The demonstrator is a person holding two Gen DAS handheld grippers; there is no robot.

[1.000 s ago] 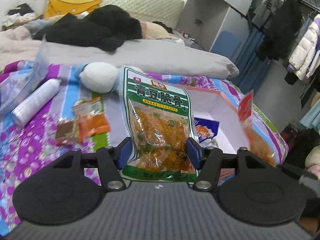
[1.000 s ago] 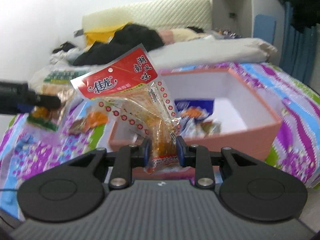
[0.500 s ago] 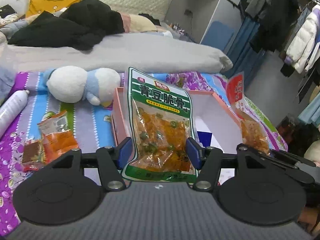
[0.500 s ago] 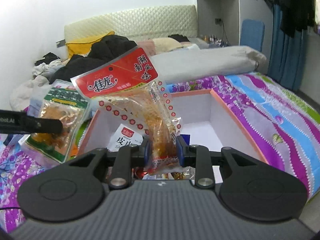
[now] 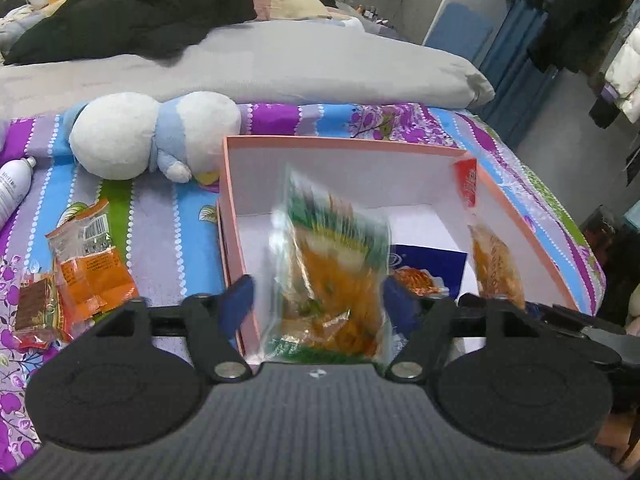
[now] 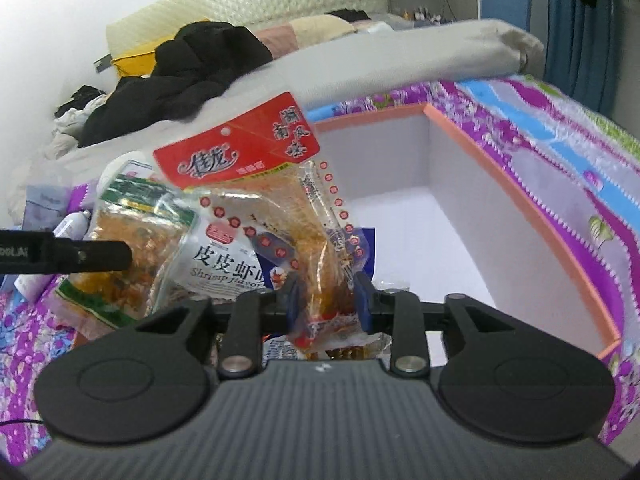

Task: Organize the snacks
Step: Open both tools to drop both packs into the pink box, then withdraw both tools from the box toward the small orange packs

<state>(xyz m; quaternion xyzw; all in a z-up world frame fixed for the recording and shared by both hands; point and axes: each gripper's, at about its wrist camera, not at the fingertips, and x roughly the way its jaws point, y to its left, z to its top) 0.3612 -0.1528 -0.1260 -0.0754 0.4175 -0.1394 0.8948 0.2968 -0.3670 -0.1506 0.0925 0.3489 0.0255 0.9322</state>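
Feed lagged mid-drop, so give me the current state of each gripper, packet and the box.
left gripper: opening, pads clear of the packet
green packet: blurred, dropping into the box
right gripper: opening, red packet between its fingers
red packet: upright over the box
pink box: open, snacks inside
orange packets: lying on the bedspread

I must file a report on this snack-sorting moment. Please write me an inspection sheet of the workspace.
Surface: flowered striped bedsheet.
Job's things: pink box; green snack pouch blurred, over the box; red-topped snack bag; shrimp-flavour pack inside.
Clutter: orange sachets, plush toy, white bottle.
Grippers: left tongs opening, pouch loose between them; right tongs opening, bag between them.
Cables: nothing seen.
Surroundings: grey duvet, black clothes.
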